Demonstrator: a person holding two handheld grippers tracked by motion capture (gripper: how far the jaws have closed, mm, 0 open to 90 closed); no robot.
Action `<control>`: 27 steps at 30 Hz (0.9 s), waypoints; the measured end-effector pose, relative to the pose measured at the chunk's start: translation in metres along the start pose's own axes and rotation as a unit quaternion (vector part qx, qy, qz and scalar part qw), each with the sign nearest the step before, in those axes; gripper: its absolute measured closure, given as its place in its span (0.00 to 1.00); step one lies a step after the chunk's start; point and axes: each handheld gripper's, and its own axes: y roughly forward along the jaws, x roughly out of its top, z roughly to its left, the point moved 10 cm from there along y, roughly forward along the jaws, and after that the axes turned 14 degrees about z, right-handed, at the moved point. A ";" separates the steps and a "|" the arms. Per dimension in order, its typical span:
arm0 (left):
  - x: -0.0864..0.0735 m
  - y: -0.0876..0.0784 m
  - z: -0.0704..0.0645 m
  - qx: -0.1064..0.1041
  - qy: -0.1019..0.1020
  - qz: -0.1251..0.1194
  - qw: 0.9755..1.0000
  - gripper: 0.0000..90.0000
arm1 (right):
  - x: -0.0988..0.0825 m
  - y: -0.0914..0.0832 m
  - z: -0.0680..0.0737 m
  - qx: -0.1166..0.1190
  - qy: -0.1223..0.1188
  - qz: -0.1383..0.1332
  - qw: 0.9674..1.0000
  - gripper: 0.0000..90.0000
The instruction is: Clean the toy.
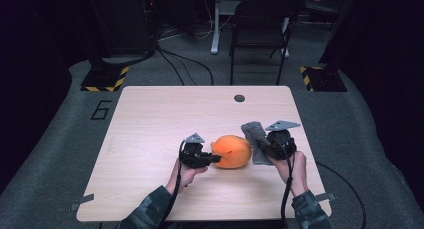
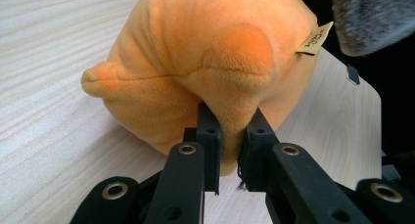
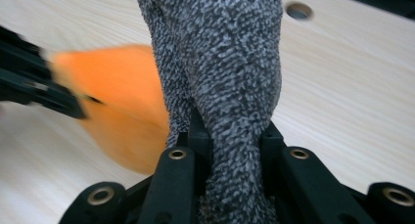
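An orange plush toy [image 1: 232, 151] lies on the wooden table [image 1: 150, 119], near the front middle. My left gripper [image 1: 216, 159] is at its left side, shut on a fold of the plush [image 2: 215, 72]; the black jaws pinch the fabric between them. A small tan tag [image 2: 313, 39] sticks out of the toy's far side. My right gripper [image 1: 261, 148] is just right of the toy, shut on a grey knitted cloth [image 1: 255, 139] that hangs lifted above the table. In the right gripper view the grey cloth [image 3: 230, 77] rises from between the jaws, with the orange plush toy [image 3: 122, 101] behind it.
A round cable hole [image 1: 239, 98] sits near the table's far edge. Beyond the table stand a black folding chair [image 1: 260, 24] and a black-and-yellow taped stand base [image 1: 102, 79] on the grey floor. Cables trail from both grippers off the table's front.
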 end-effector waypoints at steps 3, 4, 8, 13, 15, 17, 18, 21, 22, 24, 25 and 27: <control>0.000 0.001 -0.001 -0.001 0.002 0.002 1.000 0.90 | 0.012 -0.001 0.022 0.009 -0.026 -0.006 1.000 0.84; 0.000 0.001 0.000 0.001 0.006 0.002 1.000 0.90 | 0.015 0.000 0.029 0.012 -0.034 -0.002 0.999 0.84; -0.001 0.002 -0.001 0.001 0.002 0.001 1.000 0.90 | 0.019 0.024 0.038 0.008 -0.053 0.028 0.998 0.84; -0.002 0.005 0.001 0.003 0.004 0.001 1.000 0.88 | 0.017 0.043 0.034 0.013 -0.043 0.051 0.998 0.85; -0.001 0.005 0.001 0.004 0.009 0.000 1.000 0.84 | 0.018 0.047 0.031 0.022 -0.037 0.050 0.998 0.85; -0.002 0.005 0.001 0.013 0.017 -0.001 1.000 0.78 | 0.017 0.048 0.029 0.021 -0.035 0.054 0.998 0.85; -0.002 0.005 0.000 0.024 0.028 -0.002 0.999 0.73 | 0.017 0.050 0.029 0.020 -0.034 0.056 0.998 0.85; -0.001 0.005 0.001 0.061 0.058 -0.011 0.996 0.56 | 0.016 0.052 0.027 0.022 -0.030 0.058 0.998 0.85; -0.002 0.005 0.001 0.069 0.065 -0.012 0.995 0.52 | 0.017 0.052 0.026 0.021 -0.029 0.055 0.998 0.85; -0.004 0.005 0.001 0.096 0.090 -0.016 0.991 0.43 | 0.016 0.052 0.025 0.024 -0.024 0.059 0.998 0.85; -0.004 0.005 0.001 0.096 0.090 -0.016 0.991 0.41 | 0.016 0.052 0.025 0.024 -0.024 0.059 0.998 0.85; -0.007 0.006 0.001 0.130 0.123 -0.016 0.984 0.35 | 0.017 0.053 0.024 0.026 -0.029 0.058 0.998 0.85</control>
